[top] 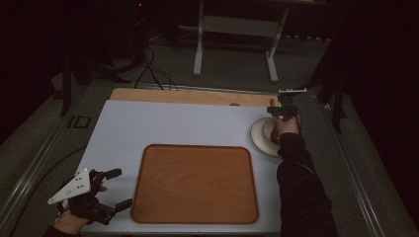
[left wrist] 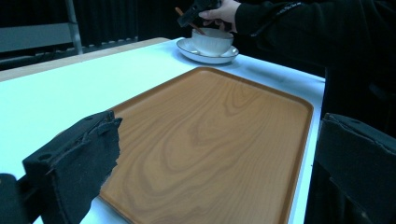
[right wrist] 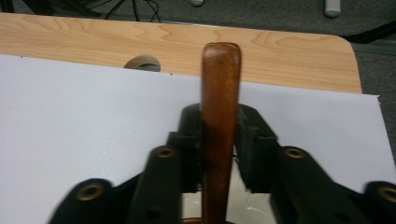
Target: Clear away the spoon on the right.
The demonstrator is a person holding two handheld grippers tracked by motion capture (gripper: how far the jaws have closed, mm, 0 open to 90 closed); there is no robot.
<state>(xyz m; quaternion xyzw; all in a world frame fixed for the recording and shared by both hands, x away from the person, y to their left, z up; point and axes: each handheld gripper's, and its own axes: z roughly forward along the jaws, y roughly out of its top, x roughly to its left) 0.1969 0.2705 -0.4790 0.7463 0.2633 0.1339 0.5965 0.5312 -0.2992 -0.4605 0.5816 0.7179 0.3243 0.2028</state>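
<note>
Gripping a wooden spoon point(right wrist: 219, 126) above the cup point(left wrist: 212, 41), the right gripper point(right wrist: 219, 140) fingers clamp its handle; left gripper point(top: 106, 192) fingers stand apart beside the bare tray point(top: 195, 182); nothing loaded yet.

floor: cables point(top: 148, 69) trailing at back left
stand: white metal frame point(top: 236, 29) beyond table, far side
surroundings: dark, unlit

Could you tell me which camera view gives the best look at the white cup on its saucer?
The left gripper view: the cup stands in clear side profile. In the high view the person's hand largely covers it. The right gripper view looks past it along the wooden handle.
</note>
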